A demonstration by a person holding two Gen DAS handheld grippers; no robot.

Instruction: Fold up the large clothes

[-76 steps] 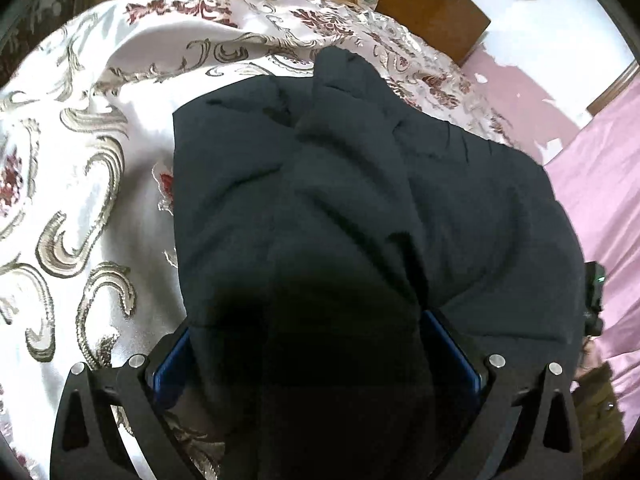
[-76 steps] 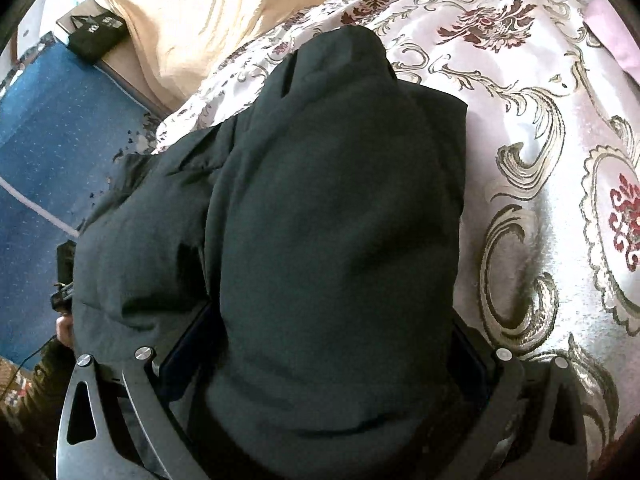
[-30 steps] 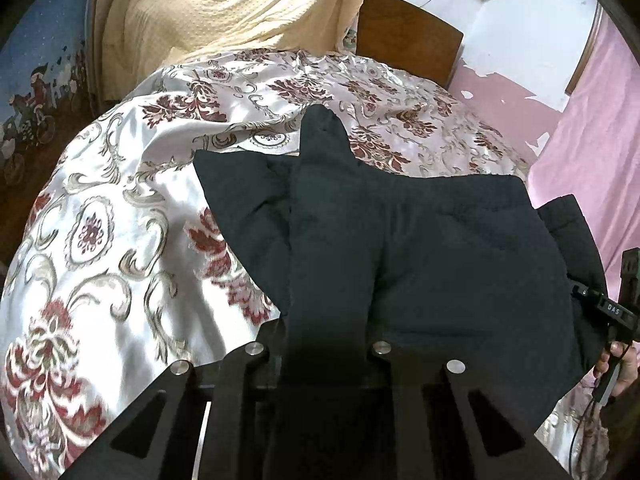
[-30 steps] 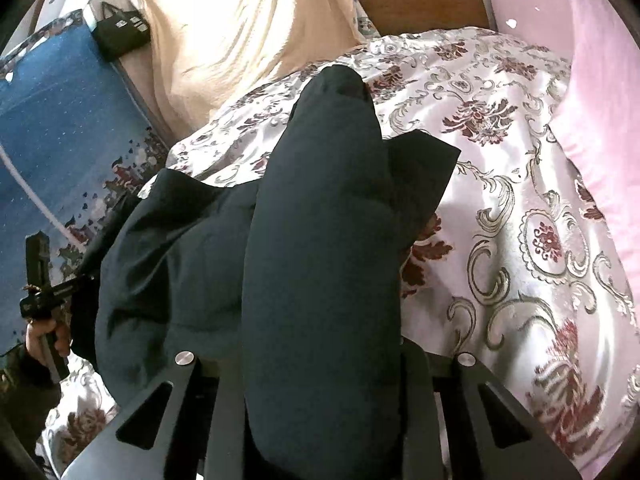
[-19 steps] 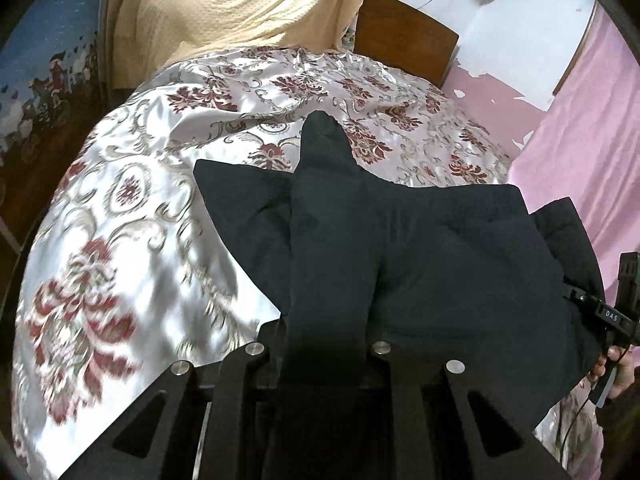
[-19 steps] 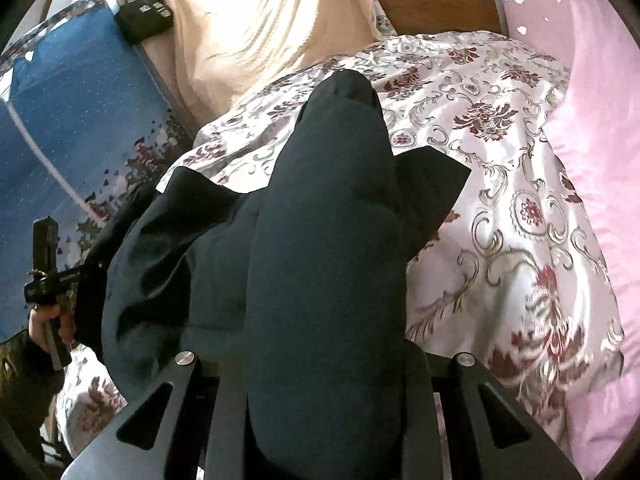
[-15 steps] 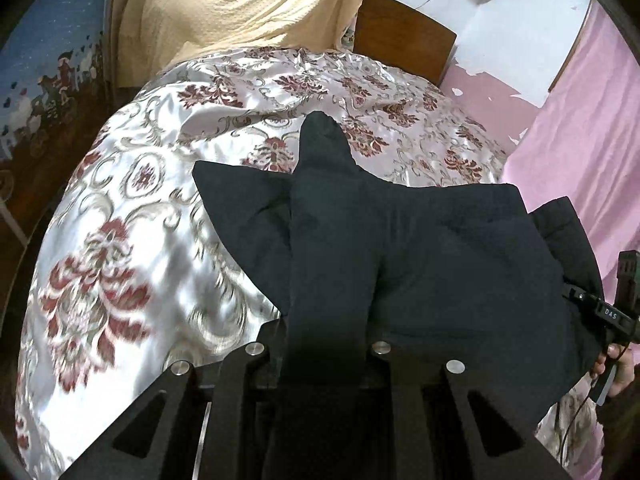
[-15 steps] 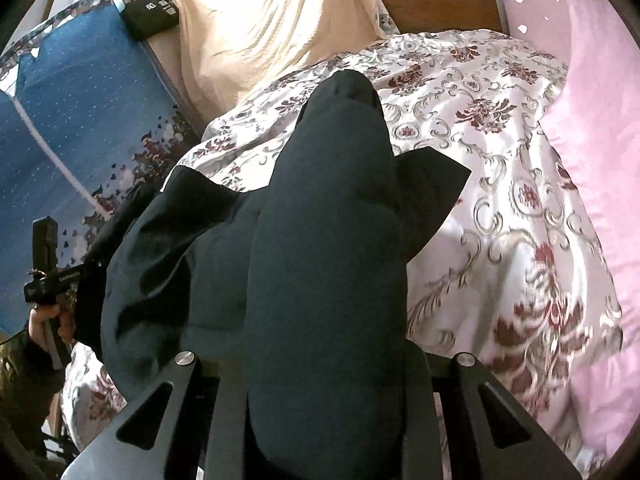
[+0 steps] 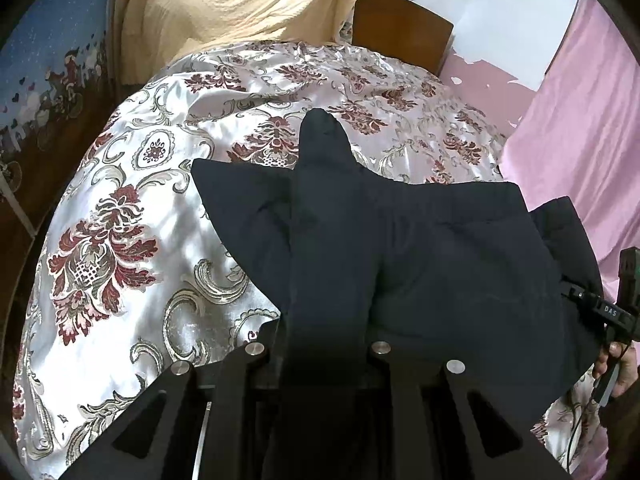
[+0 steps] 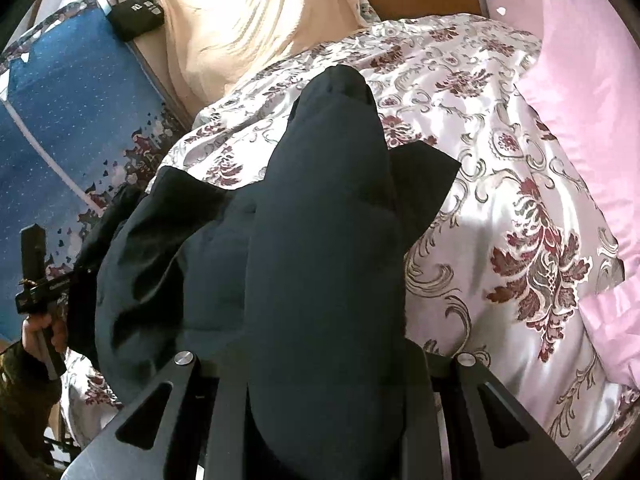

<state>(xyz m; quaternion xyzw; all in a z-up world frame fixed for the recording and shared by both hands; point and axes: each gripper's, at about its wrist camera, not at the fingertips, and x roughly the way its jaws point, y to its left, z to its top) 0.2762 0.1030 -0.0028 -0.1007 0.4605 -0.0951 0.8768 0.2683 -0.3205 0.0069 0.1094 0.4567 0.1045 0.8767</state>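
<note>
Garment spans crosswise between left gripper and right gripper, both apparently clamped on its edge, bed beyond.

My right gripper was clamped on a thick fold of the dark padded garment, which rose between my fingers and hid their tips. Beneath lay the floral satin bedspread. At far left my left hand gripped its handle beside the garment's edge.
</note>
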